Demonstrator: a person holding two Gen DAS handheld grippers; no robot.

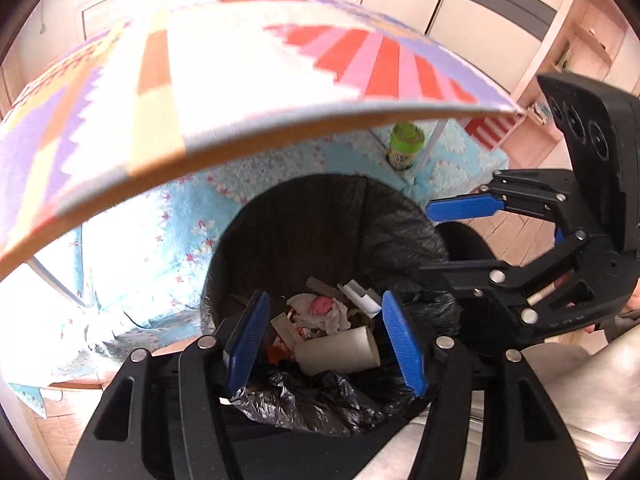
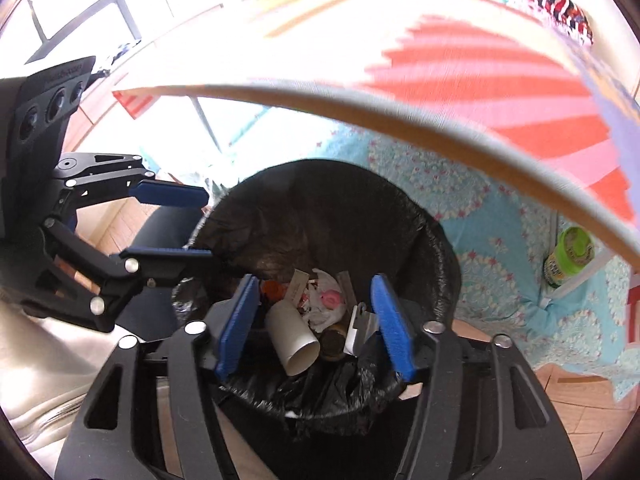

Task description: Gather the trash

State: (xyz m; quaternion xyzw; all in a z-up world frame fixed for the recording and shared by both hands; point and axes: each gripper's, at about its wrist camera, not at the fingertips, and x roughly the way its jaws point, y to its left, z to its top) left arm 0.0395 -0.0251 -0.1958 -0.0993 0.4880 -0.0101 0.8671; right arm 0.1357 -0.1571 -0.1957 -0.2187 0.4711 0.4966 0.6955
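Hovering over the bin, both the left gripper and right gripper were spread and empty, the cup lying light, crushable among the trash inside, best pinched gently mid-wall.

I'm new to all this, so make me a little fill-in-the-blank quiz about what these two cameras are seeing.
1. Both claws hang above a bin lined with a ____ bag.
2. The left claw and the right claw are both ____, gripping nothing.
3. A white paper ____ lies on its side among the trash.
4. A jar with a ____ lid stands under the table.

Missing words: black; open; cup; green
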